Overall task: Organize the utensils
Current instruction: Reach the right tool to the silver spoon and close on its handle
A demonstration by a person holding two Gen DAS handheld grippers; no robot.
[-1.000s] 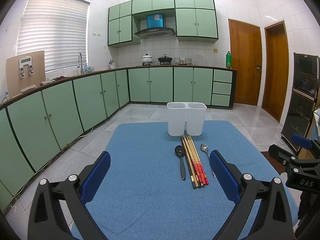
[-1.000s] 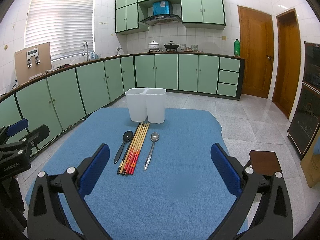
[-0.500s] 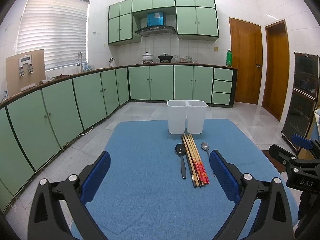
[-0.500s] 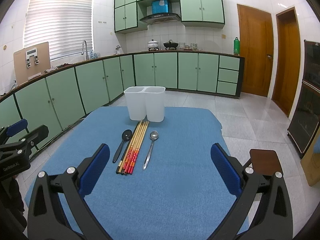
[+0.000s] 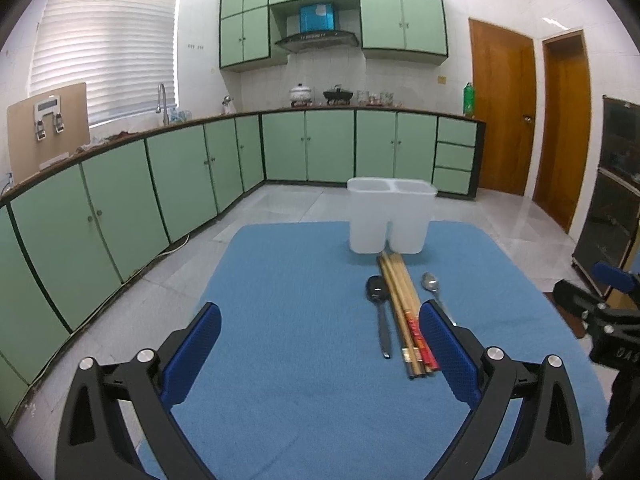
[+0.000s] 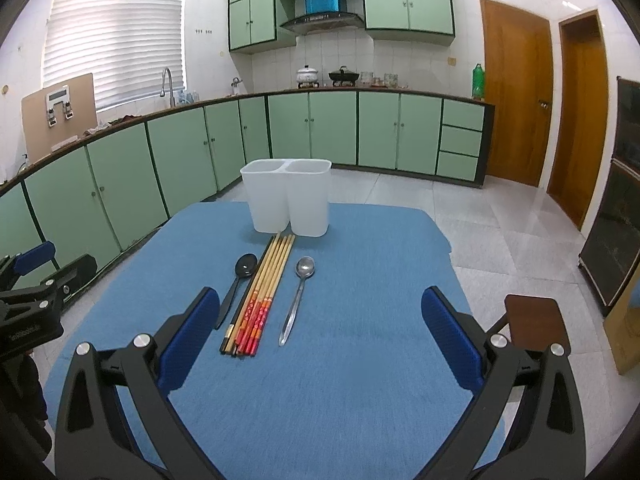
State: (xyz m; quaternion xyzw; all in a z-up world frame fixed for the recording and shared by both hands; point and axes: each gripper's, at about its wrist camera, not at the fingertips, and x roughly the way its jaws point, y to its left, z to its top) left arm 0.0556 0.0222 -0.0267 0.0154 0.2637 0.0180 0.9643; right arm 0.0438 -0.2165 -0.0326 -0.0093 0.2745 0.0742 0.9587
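A white two-compartment holder [image 5: 390, 216] [image 6: 288, 200] stands at the far edge of the blue table [image 5: 304, 360] [image 6: 360, 320]. In front of it lie a black spoon [image 5: 379, 312] [image 6: 236, 284], a bundle of several chopsticks [image 5: 402, 312] [image 6: 262, 292] with red ends, and a silver spoon [image 5: 432, 286] [image 6: 298, 296]. My left gripper [image 5: 320, 348] hovers open near the table's front, the utensils just ahead of its right finger. My right gripper [image 6: 320, 344] is open too, with the utensils ahead of its left finger. Neither holds anything.
Green cabinets [image 5: 160, 176] run along the left and back walls. Two wooden doors [image 6: 516, 92] are at the right. A brown stool [image 6: 536, 320] stands off the table's right edge. Tiled floor surrounds the table.
Both grippers have drifted slightly forward and closer to the utensils; the utensils and holder have not moved. Both stay open.
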